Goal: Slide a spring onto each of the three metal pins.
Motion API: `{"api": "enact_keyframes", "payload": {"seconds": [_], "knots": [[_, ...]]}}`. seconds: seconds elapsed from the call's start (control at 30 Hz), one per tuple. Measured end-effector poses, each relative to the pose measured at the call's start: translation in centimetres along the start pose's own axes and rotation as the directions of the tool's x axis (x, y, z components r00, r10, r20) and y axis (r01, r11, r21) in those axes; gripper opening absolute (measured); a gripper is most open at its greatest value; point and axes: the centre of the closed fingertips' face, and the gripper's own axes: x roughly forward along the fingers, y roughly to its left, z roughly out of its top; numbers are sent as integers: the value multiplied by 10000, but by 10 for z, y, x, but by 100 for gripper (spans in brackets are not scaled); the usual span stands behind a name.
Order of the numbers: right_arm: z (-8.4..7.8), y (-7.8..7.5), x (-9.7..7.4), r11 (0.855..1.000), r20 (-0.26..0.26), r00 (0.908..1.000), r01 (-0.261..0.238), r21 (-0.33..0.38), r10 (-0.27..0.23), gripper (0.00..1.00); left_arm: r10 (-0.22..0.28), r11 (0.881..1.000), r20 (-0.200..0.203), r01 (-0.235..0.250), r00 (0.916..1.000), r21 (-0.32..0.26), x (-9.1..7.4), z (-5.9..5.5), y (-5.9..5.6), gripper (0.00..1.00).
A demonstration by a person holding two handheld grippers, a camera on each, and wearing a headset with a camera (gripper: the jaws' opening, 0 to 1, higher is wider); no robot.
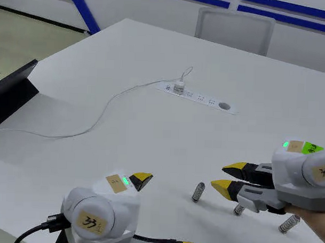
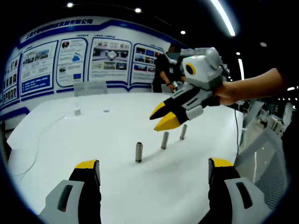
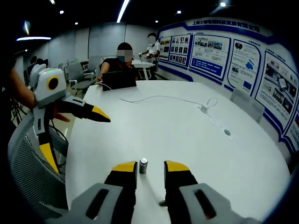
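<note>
Three short metal pins stand upright in a row on the white table (image 1: 151,142), and each looks coiled, as if wearing a spring: the left pin (image 1: 198,192), the middle pin (image 1: 238,209) and the right pin (image 1: 288,224). In the left gripper view the same pins (image 2: 165,140) stand ahead of my left gripper (image 2: 153,164), which is wide open and holds nothing. My right gripper (image 1: 229,177) hovers just above and behind the row, its yellow tips slightly apart and empty. In the right gripper view one pin (image 3: 143,165) stands just beyond the right gripper (image 3: 151,168). The left gripper (image 1: 167,212) is at the near edge.
A white power strip (image 1: 198,97) with a plug (image 1: 178,88) and a long cable (image 1: 98,119) lies mid-table. A dark screen (image 1: 11,92) stands at the left edge and a chair (image 1: 235,28) behind the table. A seated person (image 3: 124,60) with a laptop is at the far end.
</note>
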Motion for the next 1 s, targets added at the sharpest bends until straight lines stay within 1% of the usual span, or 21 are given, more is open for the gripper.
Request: {"api": "enact_keyframes", "payload": {"seconds": [0.03,0.1,0.13,0.2,0.23,0.27,0.3,0.37,0.47,0.5,0.53,0.57,0.6,0.63,0.7,0.8,0.83,0.87,0.9,0.97,1.0], "knots": [[-4,-2,-5,9998,36,9999,157,144,-158,24,55,10000,-7,-55,10000,-22,0,0,1,98],[-12,-5,-20,9964,195,9985,502,681,-516,24,194,9998,118,-193,9997,-69,-2,2,4,98],[-18,-8,-29,9927,267,9964,772,927,-800,24,231,9996,220,-227,9995,-165,-2,4,6,98],[-25,-14,-42,9843,425,9909,1210,1288,-1274,24,258,9995,310,-252,9992,-215,-2,6,6,98],[-29,-18,-52,9743,591,9856,1466,1713,-1586,25,285,9994,347,-278,9990,-215,-2,6,6,98],[-33,-20,-59,9669,686,9817,1614,1976,-1779,25,311,9994,368,-304,9988,-189,-3,7,7,98],[-39,-23,-69,9554,768,9755,1838,2310,-2063,25,317,9994,369,-312,9988,-151,-3,7,7,98],[-49,-28,-81,9392,782,9672,2129,2693,-2417,25,291,9995,412,-285,9987,-163,-3,8,7,98],[-70,-35,-102,9082,560,9487,2797,3113,-3113,26,269,9995,454,-261,9986,-178,-2,8,6,98],[-75,-36,-106,9005,510,9438,2942,3203,-3265,27,274,9995,458,-266,9986,-188,-2,8,6,98],[-79,-38,-111,8852,494,9347,3151,3423,-3519,28,295,9994,470,-286,9985,-195,-3,9,7,98],[-83,-39,-118,8657,540,9229,3358,3713,-3812,29,330,9993,482,-321,9983,-212,-3,9,8,98],[-85,-40,-123,8488,609,9139,3462,3997,-4014,30,352,9991,495,-341,9982,-240,-3,9,9,98],[-87,-40,-129,8229,678,9022,3553,4433,-4260,31,375,9990,521,-361,9979,-280,-3,9,9,98],[-90,-39,-136,8054,735,8935,3607,4703,-4430,31,417,9988,558,-402,9976,-278,-4,10,10,98],[-92,-34,-144,8026,775,8852,3752,4637,-4587,31,517,9986,766,-509,9957,-120,-6,15,12,95],[-94,-33,-146,7969,783,8788,3854,4651,-4707,32,510,9986,916,-493,9945,-208,-6,18,12,95],[-96,-32,-148,7938,771,8751,3925,4646,-4778,33,506,9985,978,-481,9939,-271,-6,19,12,96],[-99,-32,-151,7871,743,8684,4046,4656,-4903,35,514,9983,1022,-484,9934,-315,-7,20,12,96],[-102,-33,-155,7695,773,8540,4200,4811,-5145,39,531,9982,1067,-497,9929,-338,-6,21,12,97],[-104,-35,-158,7450,809,8393,4278,5118,-5375,42,532,9981,1095,-494,9926,-373,-6,21,12,97]]}}
